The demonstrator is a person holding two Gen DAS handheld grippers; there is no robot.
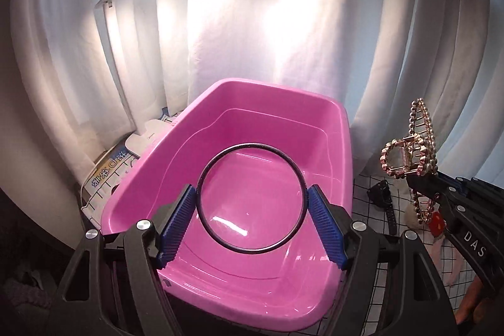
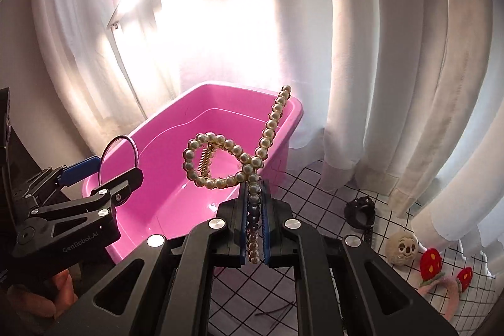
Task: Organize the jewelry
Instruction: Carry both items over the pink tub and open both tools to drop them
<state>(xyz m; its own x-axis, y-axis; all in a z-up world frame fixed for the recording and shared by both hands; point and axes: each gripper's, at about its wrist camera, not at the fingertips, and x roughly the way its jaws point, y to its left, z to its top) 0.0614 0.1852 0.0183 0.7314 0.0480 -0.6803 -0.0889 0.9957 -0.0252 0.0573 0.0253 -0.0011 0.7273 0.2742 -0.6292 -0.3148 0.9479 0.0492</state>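
Pink plastic tub point(image 1: 176, 147) on checked desk point(image 2: 315, 188), nothing inside. Left gripper point(image 1: 252, 216) fingers spread wide, clasping a black bangle point(image 1: 251, 147) over it. Right gripper point(image 2: 254, 210) fingers clamped tight on a pearl hair claw point(image 2: 220, 159).

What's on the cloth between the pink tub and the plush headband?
A black watch lies on the checked cloth between pink tub and plush headband, shown in the right wrist view.

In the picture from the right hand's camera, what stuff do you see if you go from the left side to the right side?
Left gripper holding a dark ring → pink tub → pearl hair clip in the right gripper → black watch → round plush face → red mushroom headband.
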